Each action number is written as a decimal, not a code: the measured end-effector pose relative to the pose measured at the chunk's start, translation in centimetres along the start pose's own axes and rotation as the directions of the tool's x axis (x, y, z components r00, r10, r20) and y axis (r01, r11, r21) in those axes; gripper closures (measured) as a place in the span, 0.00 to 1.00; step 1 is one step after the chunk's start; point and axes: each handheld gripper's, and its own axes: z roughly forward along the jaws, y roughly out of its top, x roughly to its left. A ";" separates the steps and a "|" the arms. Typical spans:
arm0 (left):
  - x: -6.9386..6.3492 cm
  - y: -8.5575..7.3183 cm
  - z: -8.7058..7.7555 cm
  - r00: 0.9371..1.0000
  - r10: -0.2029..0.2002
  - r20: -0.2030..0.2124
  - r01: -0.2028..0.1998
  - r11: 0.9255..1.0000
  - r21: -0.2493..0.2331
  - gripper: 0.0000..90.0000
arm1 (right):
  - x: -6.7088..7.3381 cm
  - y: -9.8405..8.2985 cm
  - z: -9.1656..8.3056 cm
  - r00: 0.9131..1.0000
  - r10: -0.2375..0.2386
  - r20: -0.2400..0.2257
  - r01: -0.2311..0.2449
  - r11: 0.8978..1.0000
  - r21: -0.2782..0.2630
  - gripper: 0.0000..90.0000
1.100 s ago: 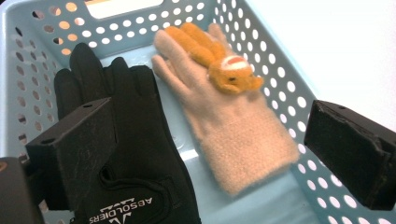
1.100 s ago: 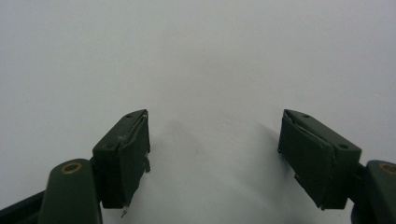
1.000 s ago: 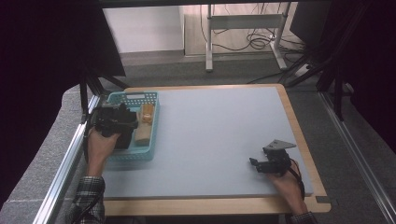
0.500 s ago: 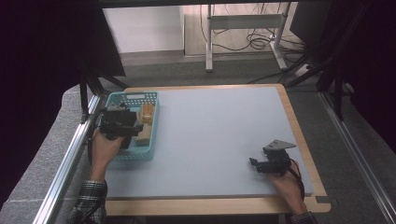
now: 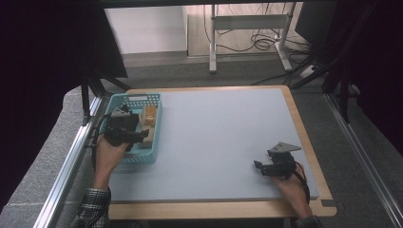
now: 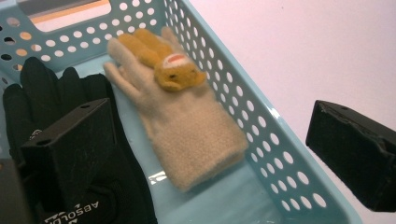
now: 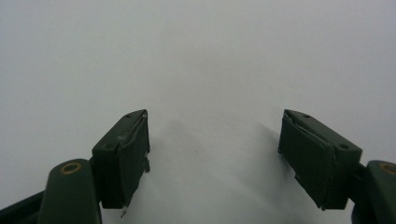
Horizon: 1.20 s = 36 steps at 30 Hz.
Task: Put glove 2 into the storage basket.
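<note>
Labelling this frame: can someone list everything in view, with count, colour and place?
basket: 1, light blue, perforated walls, on the table's left side
knit glove: 1, beige with an orange animal figure on it, lying in the basket along its wall
black glove: 1, black with white lettering, in the basket beside the knit glove
table: 1, grey-blue top with a wooden edge
desk frame: 1, pale metal, on the floor beyond the table, cables under it
left gripper: 1, black, over the basket, fingers open
right gripper: 1, black, low over the table's right front, fingers open
</note>
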 end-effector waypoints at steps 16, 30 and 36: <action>-2.2 -0.1 -0.2 0.999 0.041 0.035 -0.040 0.999 -0.015 0.02 | 0.0 0.0 0.0 1.000 0.000 0.002 0.000 1.000 -0.002 0.27; -4.7 0.0 -0.1 0.995 0.074 0.070 -0.073 0.997 -0.019 0.03 | 0.0 0.0 0.0 1.000 0.000 0.002 0.000 1.000 0.000 0.26; -5.7 0.1 -0.1 0.992 0.084 0.092 -0.081 0.996 -0.029 0.02 | 0.0 0.0 0.0 1.000 0.000 0.002 0.000 1.000 -0.001 0.26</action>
